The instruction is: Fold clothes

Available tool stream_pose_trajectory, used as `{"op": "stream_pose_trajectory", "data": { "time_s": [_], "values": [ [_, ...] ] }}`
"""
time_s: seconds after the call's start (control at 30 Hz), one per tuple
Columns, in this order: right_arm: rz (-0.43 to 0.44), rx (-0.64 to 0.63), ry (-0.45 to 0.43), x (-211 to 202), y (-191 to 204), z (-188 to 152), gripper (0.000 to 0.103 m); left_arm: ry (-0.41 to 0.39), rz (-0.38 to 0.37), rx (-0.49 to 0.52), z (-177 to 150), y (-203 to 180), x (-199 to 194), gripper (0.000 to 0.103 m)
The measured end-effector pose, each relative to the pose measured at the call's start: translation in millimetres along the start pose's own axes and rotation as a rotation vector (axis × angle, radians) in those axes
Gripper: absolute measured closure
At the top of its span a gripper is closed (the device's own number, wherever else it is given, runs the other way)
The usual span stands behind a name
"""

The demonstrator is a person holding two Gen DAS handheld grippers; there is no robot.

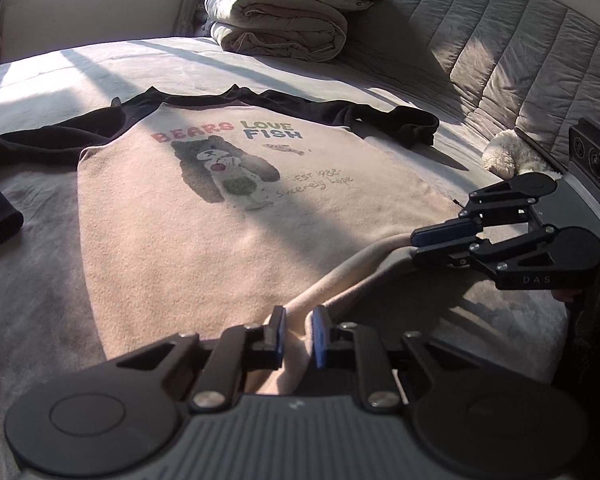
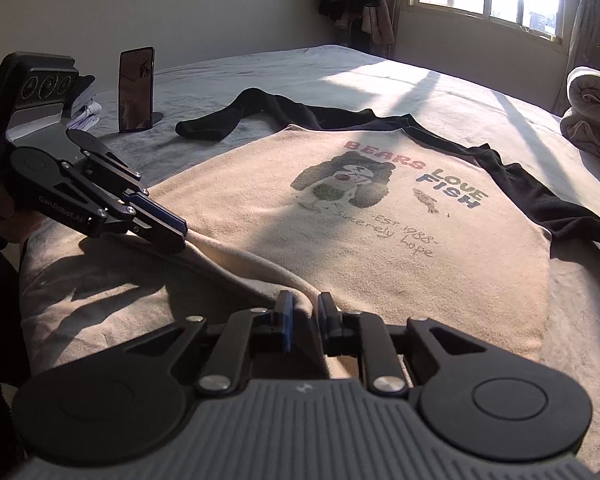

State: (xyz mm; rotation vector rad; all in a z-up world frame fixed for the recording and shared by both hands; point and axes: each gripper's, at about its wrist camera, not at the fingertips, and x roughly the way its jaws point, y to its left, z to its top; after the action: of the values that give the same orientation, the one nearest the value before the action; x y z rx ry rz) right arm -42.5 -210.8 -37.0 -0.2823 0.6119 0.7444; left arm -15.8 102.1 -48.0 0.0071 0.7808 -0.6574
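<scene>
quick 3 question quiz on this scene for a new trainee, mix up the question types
1. True or false: the shirt lies print side down on the bed.
2. Which part of the shirt do the left tongs and right tongs pinch? A) a sleeve B) the collar C) the hem
3. Fill in: the phone stands ____ on the bed.

Key: 1 false, the bear print faces up; 2 C; 3 upright.
</scene>
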Motion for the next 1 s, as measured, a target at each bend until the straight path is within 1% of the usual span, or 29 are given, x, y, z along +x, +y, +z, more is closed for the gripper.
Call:
{"op": "stream_pose_trajectory", "data": {
  "time_s": [0.03,0.07,0.1,0.17,0.2,0.23,0.27,0.37,0.43,0.63,0.7,0.73,0.77,0.83,0.9,1.0],
  "values": [
    [-0.002,-0.028,0.004,0.5,4.7,-0.9,0.070,0.002,0.002,-0.017,0.4,1.7,1.6,0.087],
    [-0.012,-0.062,0.007,1.5,9.5,-1.9,0.057,0.002,0.003,-0.033,1.5,2.9,2.8,0.087],
    [-0.019,-0.096,0.012,2.5,13.5,-2.4,0.055,0.002,0.005,-0.049,2.5,4.1,4.0,0.087],
    [-0.027,-0.165,0.020,4.4,21.1,-3.1,0.055,0.002,0.015,-0.077,4.5,7.4,7.3,0.087],
    [-0.022,-0.183,0.008,3.6,23.2,-1.9,0.055,0.001,0.020,-0.092,5.5,9.1,8.9,0.087],
    [-0.014,-0.196,-0.008,2.3,24.8,-0.3,0.056,0.001,0.025,-0.106,6.5,10.7,10.6,0.087],
    [-0.006,-0.209,-0.025,1.0,26.5,1.3,0.061,0.004,0.022,-0.117,7.5,12.7,12.6,0.087],
    [0.052,-0.222,-0.036,2.7,30.2,8.0,0.063,0.012,0.011,-0.153,10.3,18.5,17.7,0.087],
    [0.049,-0.256,-0.016,12.2,35.7,10.9,0.065,0.013,0.006,-0.173,11.3,21.2,19.2,0.087],
    [0.042,-0.302,0.049,42.2,40.2,12.8,0.065,0.010,0.009,-0.177,11.2,21.8,19.3,0.087],
    [0.033,-0.319,0.053,48.6,41.2,11.3,0.065,0.006,0.016,-0.196,11.9,24.8,14.3,0.086],
    [0.026,-0.318,0.052,50.2,40.9,12.4,0.068,0.005,0.020,-0.210,12.2,26.7,10.9,0.086],
    [0.018,-0.316,0.051,51.6,40.6,13.7,0.075,0.003,0.026,-0.224,12.6,28.6,7.3,0.085],
    [-0.003,-0.314,0.048,53.8,39.0,15.0,0.084,-0.017,0.075,-0.244,11.6,33.6,-7.0,0.077],
    [-0.006,-0.300,0.045,53.2,36.7,16.4,0.088,-0.036,0.122,-0.263,10.6,38.9,-21.1,0.071],
    [0.021,-0.242,0.042,45.9,30.9,21.6,0.092,-0.029,0.151,-0.315,6.0,54.1,-38.4,0.065]
  ]
}}
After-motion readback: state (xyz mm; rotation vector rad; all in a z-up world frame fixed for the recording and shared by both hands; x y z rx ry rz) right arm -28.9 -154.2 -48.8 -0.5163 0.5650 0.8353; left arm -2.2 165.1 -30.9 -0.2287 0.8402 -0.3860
